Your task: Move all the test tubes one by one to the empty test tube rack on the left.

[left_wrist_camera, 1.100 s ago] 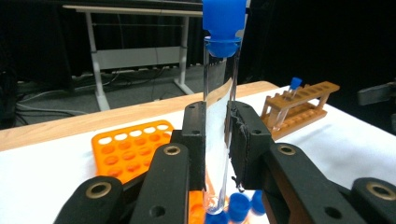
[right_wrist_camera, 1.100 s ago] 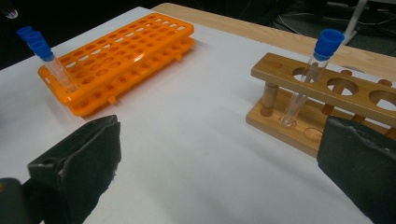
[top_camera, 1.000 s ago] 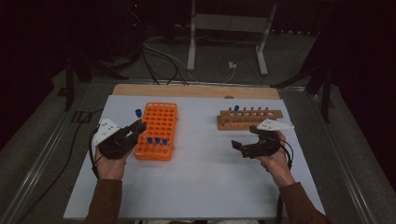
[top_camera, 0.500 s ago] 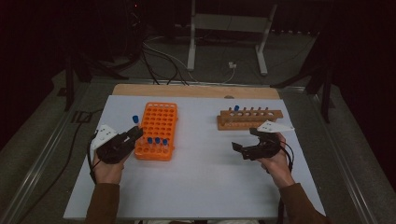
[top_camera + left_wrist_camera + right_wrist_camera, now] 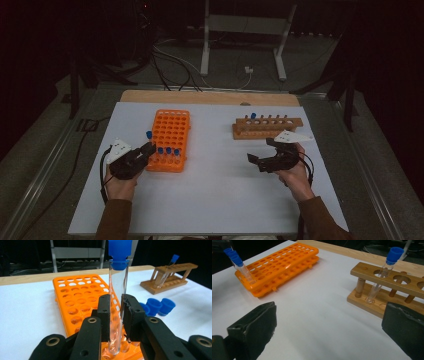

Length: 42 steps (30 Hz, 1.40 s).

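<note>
My left gripper (image 5: pixel 116 300) is shut on a clear test tube with a blue cap (image 5: pixel 118 277). The tube stands upright, and its lower end dips at the near left corner of the orange rack (image 5: pixel 77 297). From above, the left gripper (image 5: pixel 145 150) sits just left of the orange rack (image 5: pixel 170 127), and the held tube's cap (image 5: pixel 149 134) shows above it. Three blue-capped tubes (image 5: pixel 168 150) stand in the rack's near row. My right gripper (image 5: pixel 260 151) hangs wide open in front of the wooden rack (image 5: pixel 267 127), holding nothing. That wooden rack (image 5: pixel 387 282) carries one capped tube (image 5: pixel 384 272).
A white sheet (image 5: pixel 220 200) covers the table, with a wooden strip (image 5: pixel 210 97) along its far edge. Bare sheet lies between the two racks and in front of both hands. A metal stand (image 5: pixel 240 30) and cables lie on the dark floor beyond.
The left gripper has sunk with the tube, bringing its lower end down to the orange rack's near left corner. The right gripper has stayed in place.
</note>
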Each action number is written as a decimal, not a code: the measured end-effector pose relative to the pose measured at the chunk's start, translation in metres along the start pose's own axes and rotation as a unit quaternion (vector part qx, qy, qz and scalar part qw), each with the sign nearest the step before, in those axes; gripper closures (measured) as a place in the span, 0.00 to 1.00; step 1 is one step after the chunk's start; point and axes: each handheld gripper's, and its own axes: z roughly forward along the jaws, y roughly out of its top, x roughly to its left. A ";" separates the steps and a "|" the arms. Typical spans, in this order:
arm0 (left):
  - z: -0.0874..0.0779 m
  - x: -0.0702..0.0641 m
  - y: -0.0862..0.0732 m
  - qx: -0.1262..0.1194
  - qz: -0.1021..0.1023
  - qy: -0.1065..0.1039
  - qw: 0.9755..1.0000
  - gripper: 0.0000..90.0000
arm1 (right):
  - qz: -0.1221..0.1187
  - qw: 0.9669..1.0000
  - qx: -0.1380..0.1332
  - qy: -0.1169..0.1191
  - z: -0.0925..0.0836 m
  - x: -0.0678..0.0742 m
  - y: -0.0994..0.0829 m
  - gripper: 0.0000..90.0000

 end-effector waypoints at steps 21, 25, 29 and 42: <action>0.010 -0.003 -0.016 0.065 0.024 0.017 0.997 0.87 | -0.004 1.000 0.006 0.007 0.003 0.002 -0.001 0.00; 0.012 -0.005 -0.018 0.081 0.027 0.022 0.996 0.87 | -0.003 1.000 0.005 0.007 0.001 0.001 -0.002 0.00; 0.012 -0.007 -0.021 0.100 0.042 0.030 0.994 0.87 | -0.002 1.000 0.007 0.008 0.002 0.001 -0.003 0.00; 0.015 -0.009 -0.024 0.118 0.048 0.036 0.991 0.87 | -0.006 1.000 0.013 0.012 0.006 0.003 -0.004 0.00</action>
